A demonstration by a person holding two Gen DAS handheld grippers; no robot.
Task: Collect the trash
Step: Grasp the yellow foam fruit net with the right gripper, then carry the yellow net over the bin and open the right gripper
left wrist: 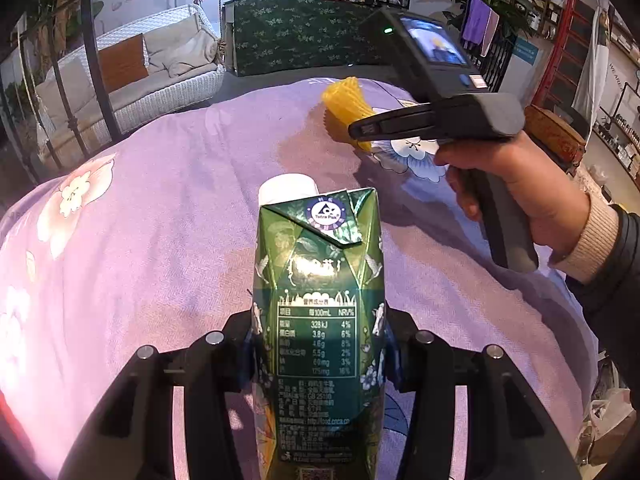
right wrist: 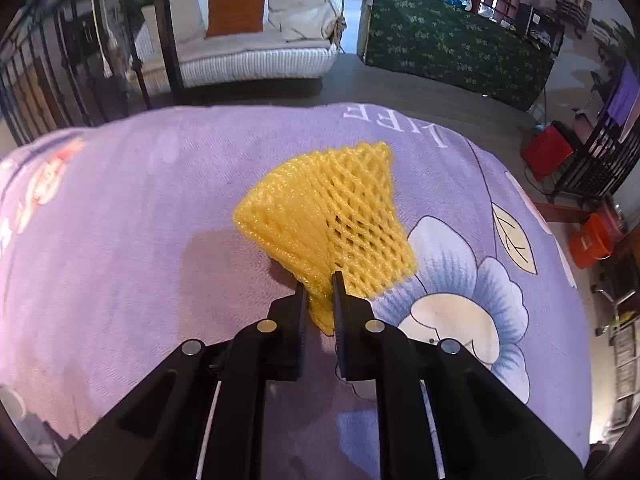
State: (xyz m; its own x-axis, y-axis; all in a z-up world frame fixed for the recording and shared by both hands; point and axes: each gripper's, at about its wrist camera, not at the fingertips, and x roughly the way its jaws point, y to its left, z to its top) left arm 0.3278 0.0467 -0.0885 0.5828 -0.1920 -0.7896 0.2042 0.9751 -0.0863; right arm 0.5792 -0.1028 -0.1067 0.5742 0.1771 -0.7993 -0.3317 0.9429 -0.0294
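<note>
Right wrist view: the right claw [right wrist: 319, 286] pinches the yellow foam net [right wrist: 332, 216] ahead of it; the left claw [left wrist: 320, 344] grips a milk carton [left wrist: 318, 304]. Next, probably lifting both toward a bin.

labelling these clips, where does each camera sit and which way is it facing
Left wrist: sits on the left tongs, looking forward over the purple bedspread; its fingers clamp a green milk carton, and the person's right hand shows at right.
Right wrist: sits on the right tongs, facing the white sofa; its fingers pinch a yellow foam net.
Shared: net, bedspread, sofa, green-draped counter.
</note>
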